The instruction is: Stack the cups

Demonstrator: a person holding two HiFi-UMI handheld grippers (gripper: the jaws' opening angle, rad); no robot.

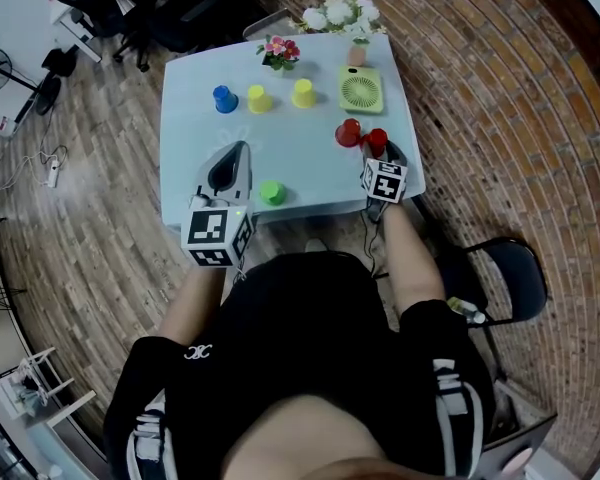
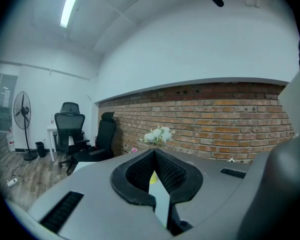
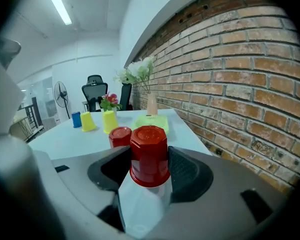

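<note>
My right gripper (image 3: 149, 166) is shut on an upside-down red cup (image 3: 149, 155), with a pad against each side; it stands on the pale blue table (image 1: 195, 148) near the right edge. A second red cup (image 3: 120, 136) stands just behind and left of it. In the head view these are the held red cup (image 1: 376, 140) and its neighbour (image 1: 348, 132). Two yellow cups (image 1: 259, 99) (image 1: 303, 93) and a blue cup (image 1: 224, 98) stand in a row farther back. A green cup (image 1: 271, 193) sits near the front edge, right of my left gripper (image 1: 240, 150), which is shut and holds nothing.
A light green fan (image 1: 360, 90) lies behind the red cups. A pot of pink flowers (image 1: 280, 51) and a vase of white flowers (image 1: 340, 13) stand at the far edge. A brick wall runs along the right, and a black chair (image 1: 505, 268) stands beside me.
</note>
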